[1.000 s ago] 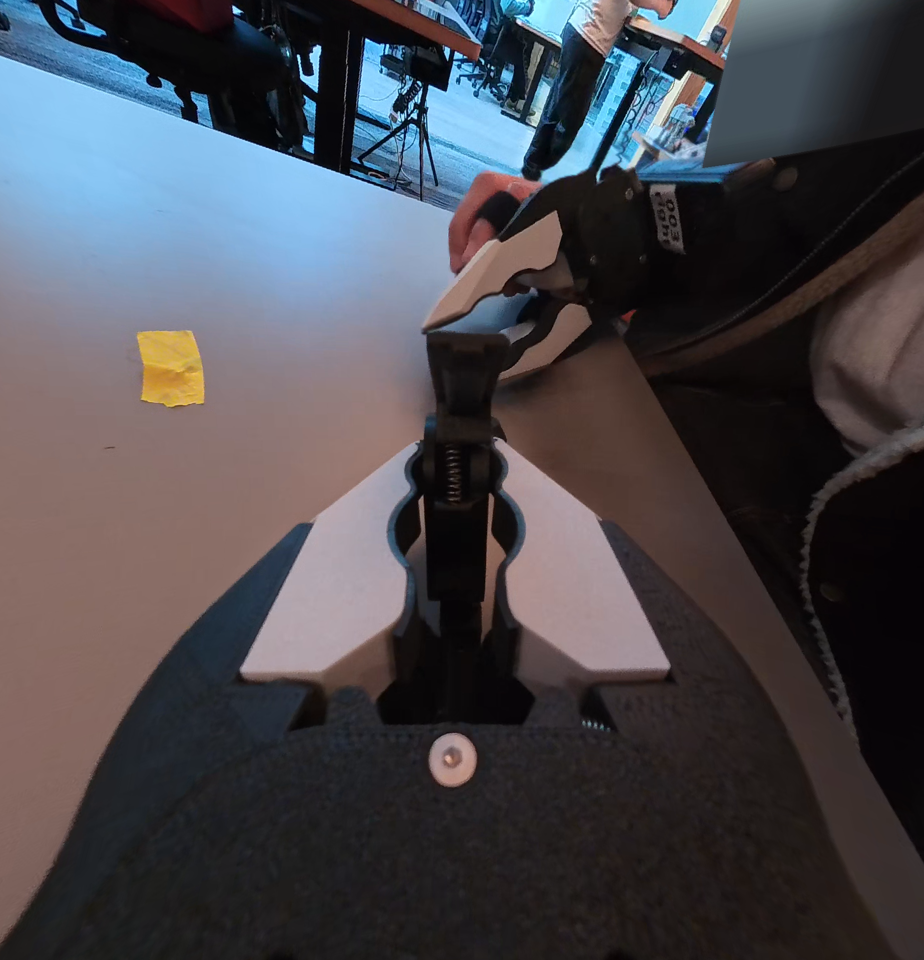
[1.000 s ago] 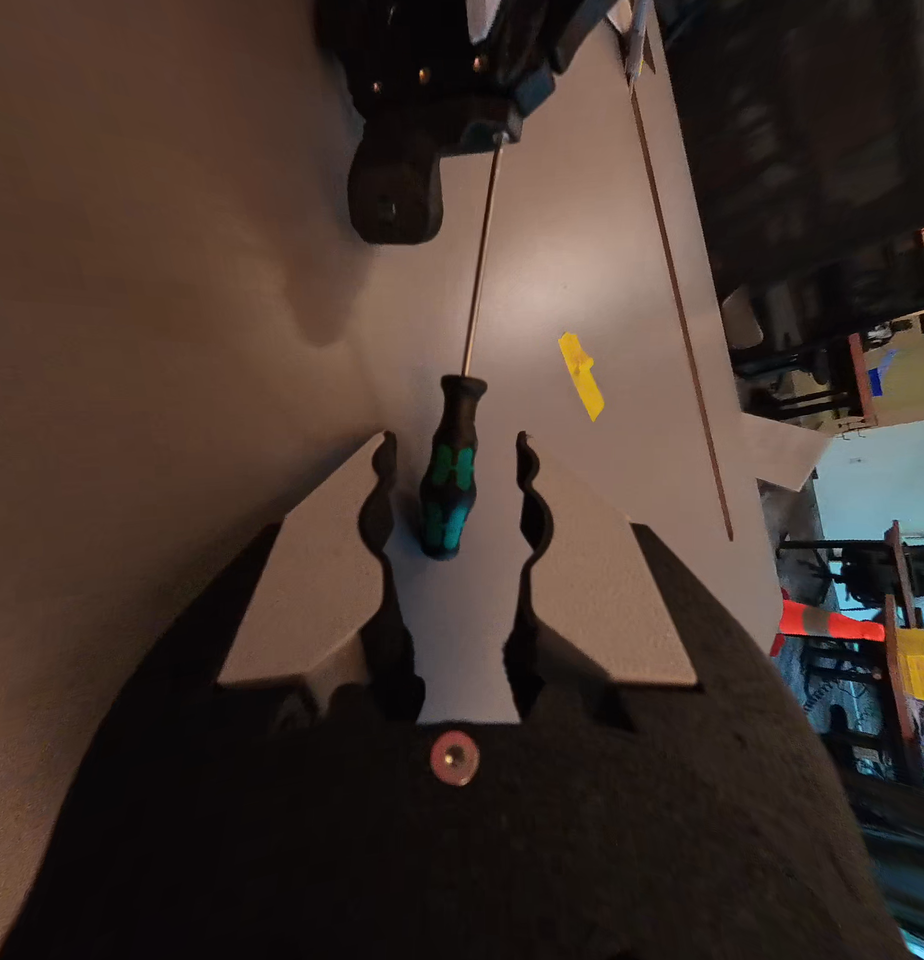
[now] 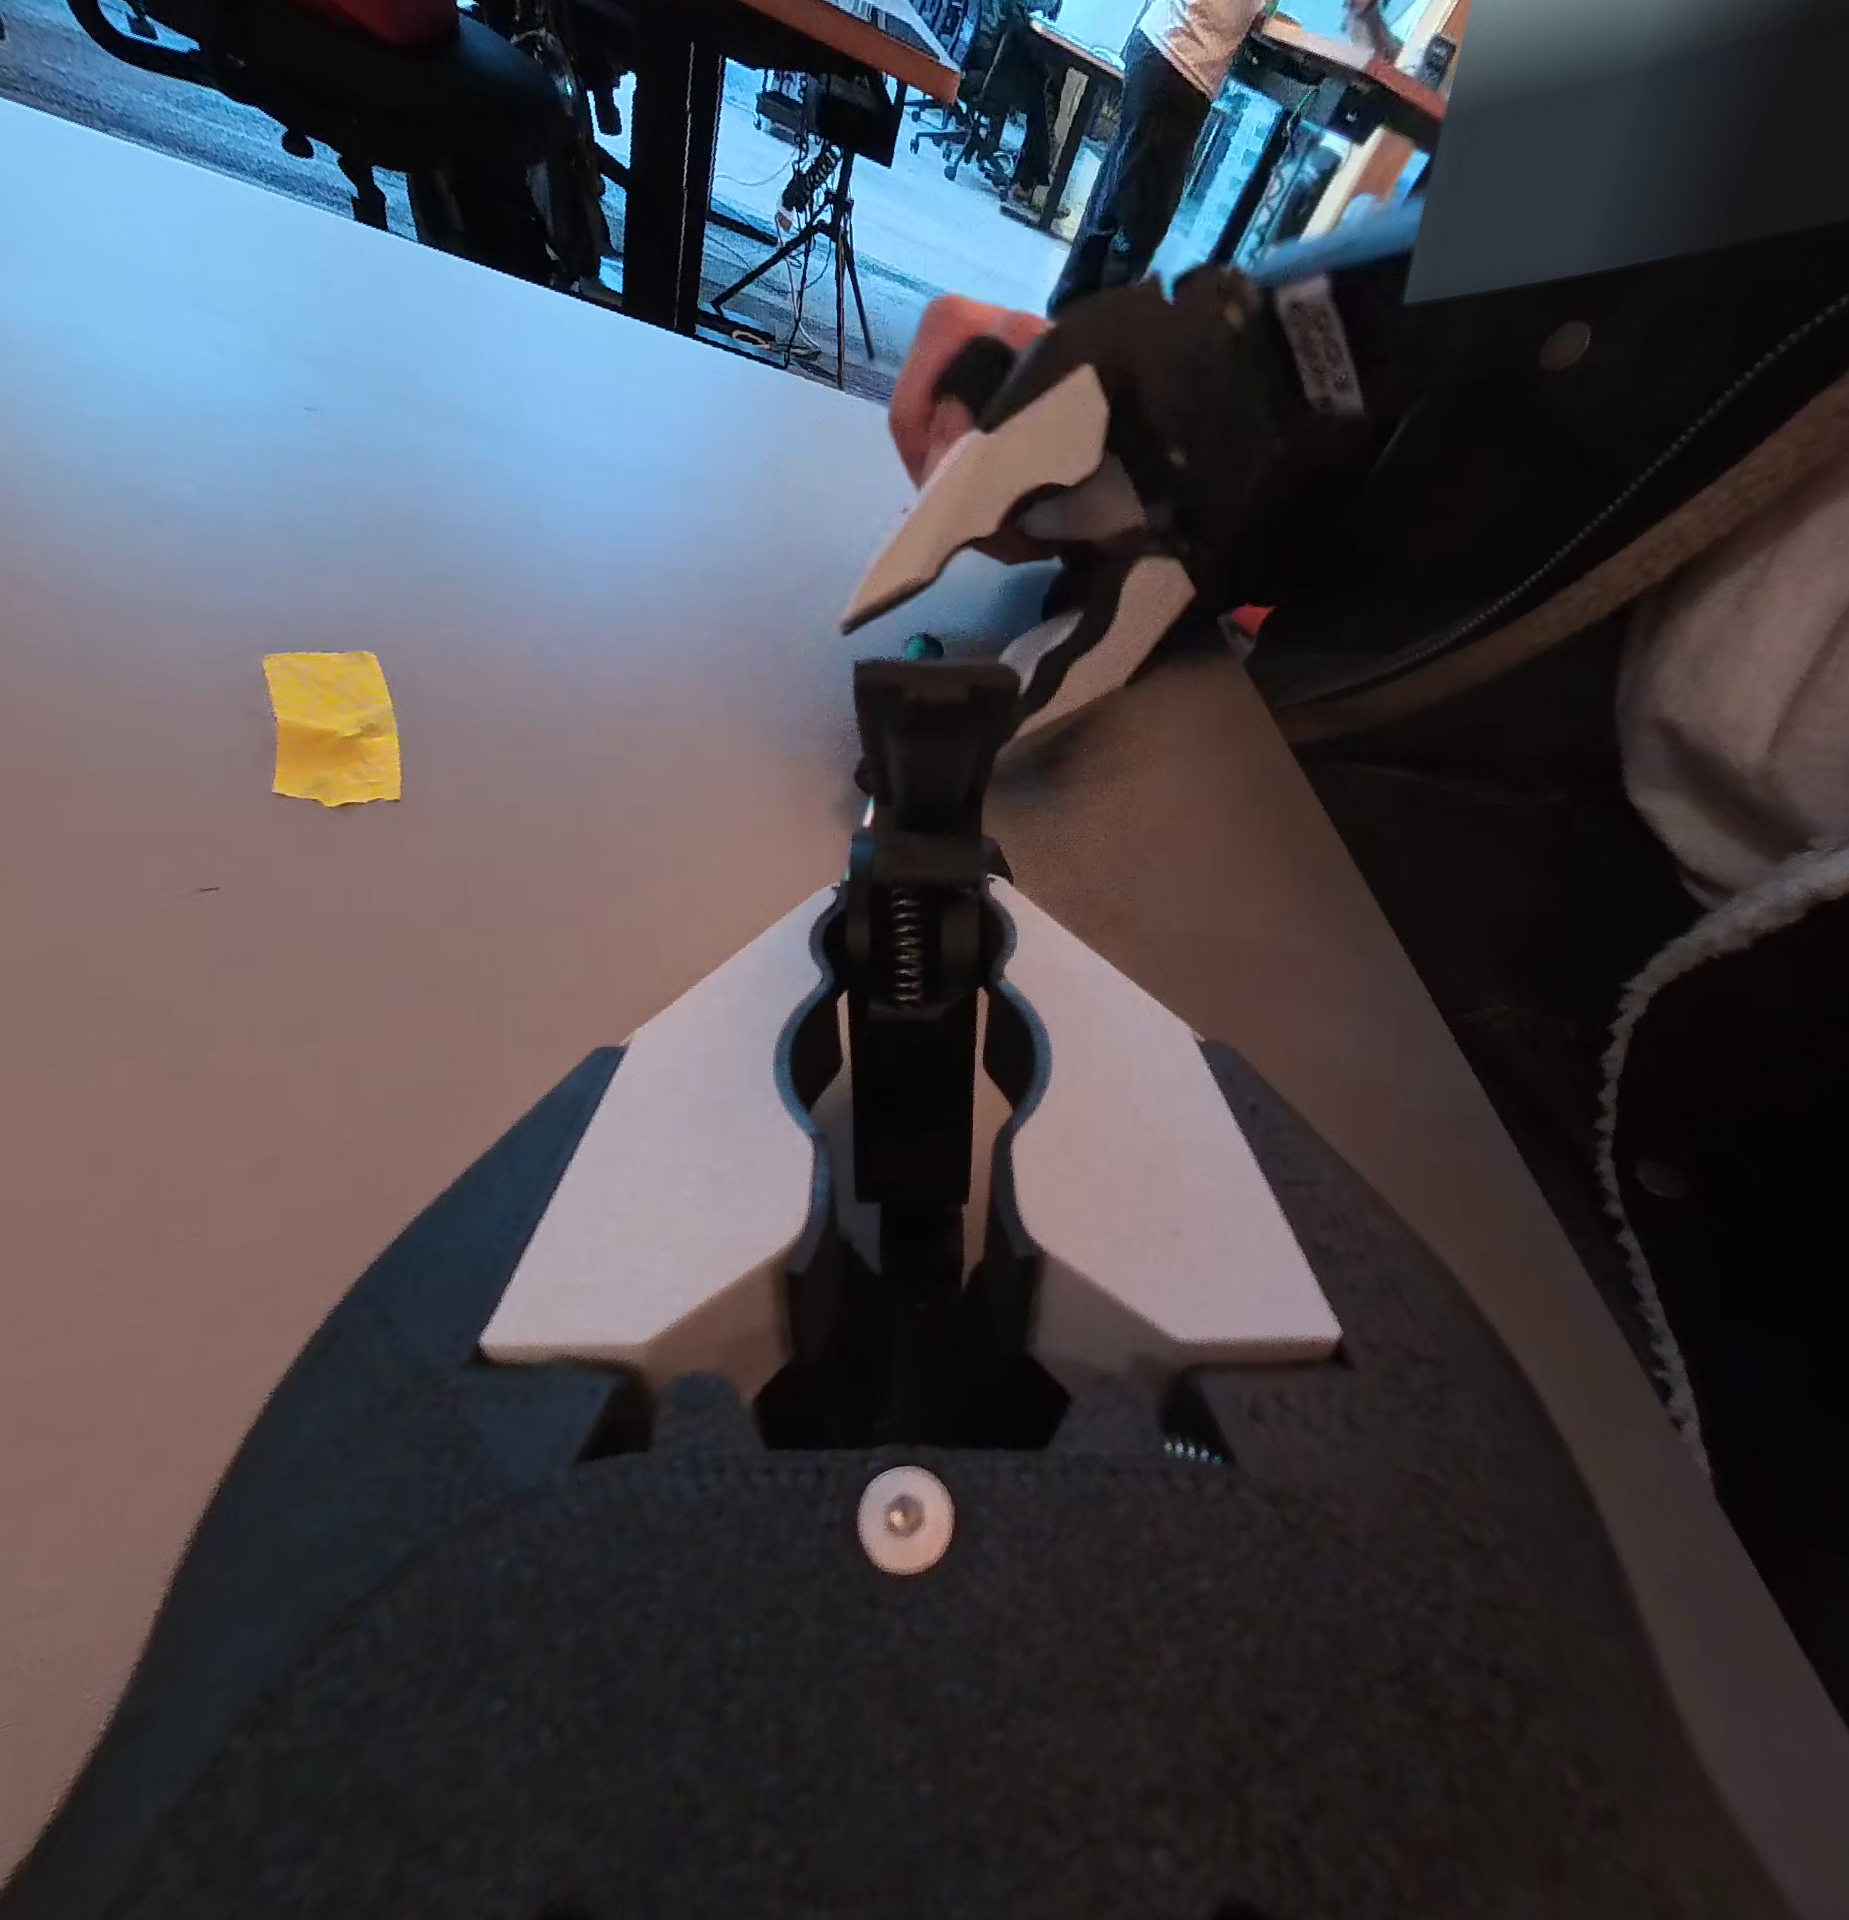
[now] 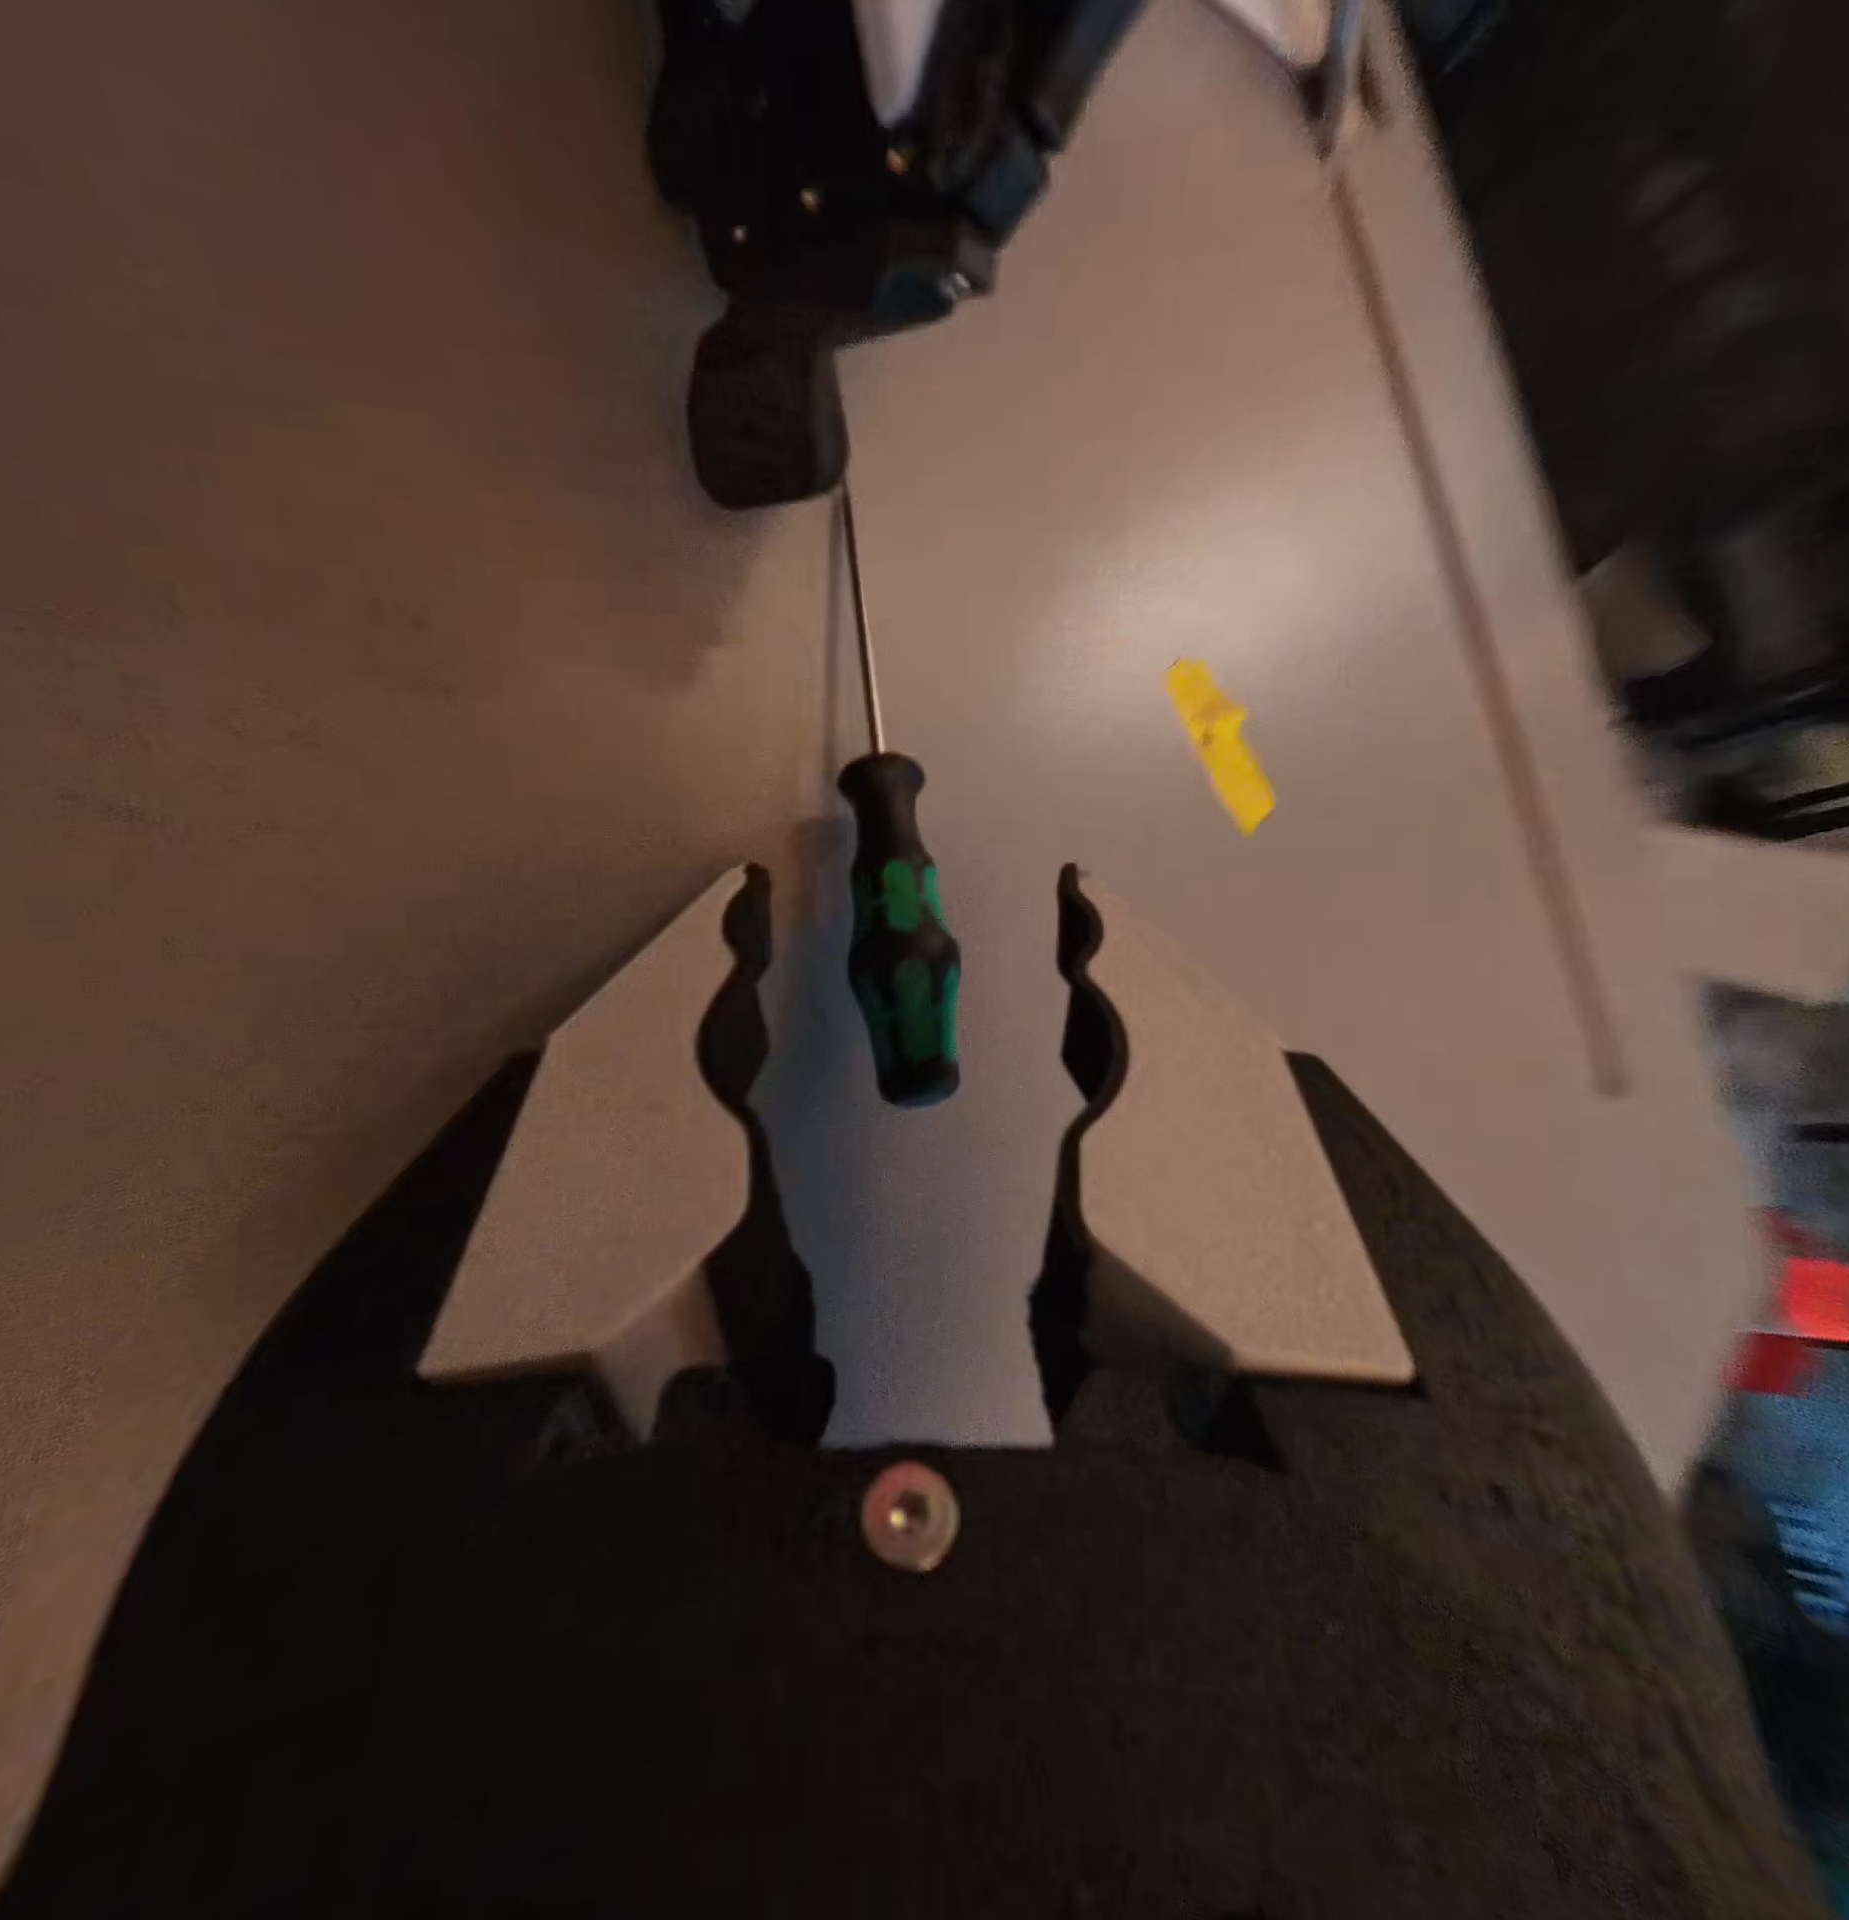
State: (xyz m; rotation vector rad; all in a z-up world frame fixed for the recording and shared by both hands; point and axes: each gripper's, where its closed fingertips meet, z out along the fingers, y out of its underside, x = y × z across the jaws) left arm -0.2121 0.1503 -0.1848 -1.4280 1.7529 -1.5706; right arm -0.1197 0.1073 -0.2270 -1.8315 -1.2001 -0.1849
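My left gripper (image 3: pixel 915 914) is clamped on a black spring clamp (image 3: pixel 925 790). You can see the little coiled metal spring between the white, wavy-edged fingers (image 3: pixel 691 1164), and the clamp's blocky matte head pokes out past the tips. My right gripper (image 4: pixel 909 894) has its fingers spread wide apart with nothing pinched. The screwdriver (image 4: pixel 899 935) lies on the table right in that gap: chunky black handle with green grip patches, bulged like a little bottle, the butt end nearest the gripper body and closer to the left finger than the right, though I can't tell if it's touching either. Its thin shiny metal shaft runs away from me toward the far side, where the tip disappears under the dark rounded end of the clamp in my other gripper. The table (image 3: pixel 484 468) is smooth and matte, pale grey. A crinkled scrap of yellow tape (image 3: pixel 333 725) is stuck to it, well off to the left of the clamp in the left wrist view and to the right of the screwdriver in the right one. The right view is pretty blurry at its edges.
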